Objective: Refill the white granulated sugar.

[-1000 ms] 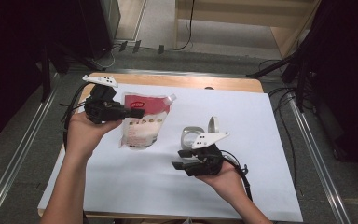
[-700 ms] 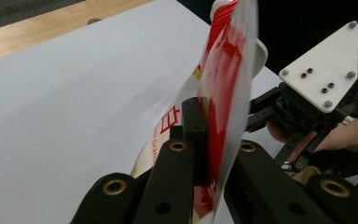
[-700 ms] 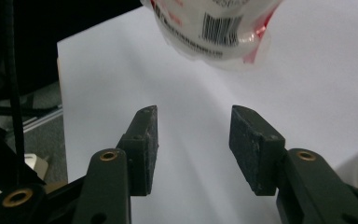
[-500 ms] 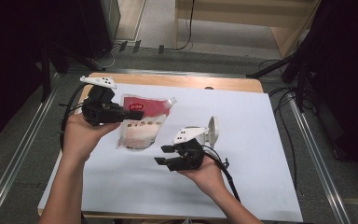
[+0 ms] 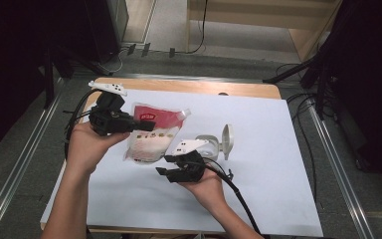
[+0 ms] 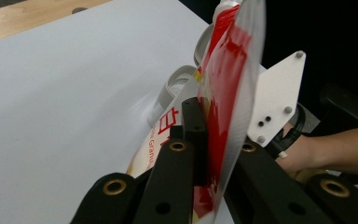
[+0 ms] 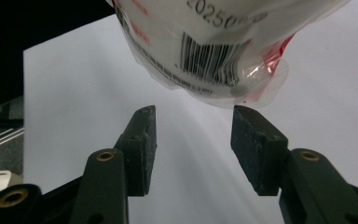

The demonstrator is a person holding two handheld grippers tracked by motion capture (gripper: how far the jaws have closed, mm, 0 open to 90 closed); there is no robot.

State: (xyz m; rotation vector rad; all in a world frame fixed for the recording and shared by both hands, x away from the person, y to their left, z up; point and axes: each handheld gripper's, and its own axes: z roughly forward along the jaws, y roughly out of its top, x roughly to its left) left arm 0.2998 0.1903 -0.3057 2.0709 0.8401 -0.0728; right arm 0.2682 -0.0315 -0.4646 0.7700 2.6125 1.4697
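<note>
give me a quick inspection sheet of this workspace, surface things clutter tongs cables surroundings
surface: white sheet covering a wooden table, wood bare along the far edge
job's things: red and white pouch, lifted at its top edge, barcode end hanging low; white lidded container with its lid flipped open, beside the pouch
clutter: nothing seen
tongs: left tongs shut on the pouch's top edge; right tongs open, nothing between the jaws, just below the pouch's bottom end
cables: black cable trailing from the right tongs; more cables on the floor
surroundings: metal rails either side, wooden furniture behind
</note>
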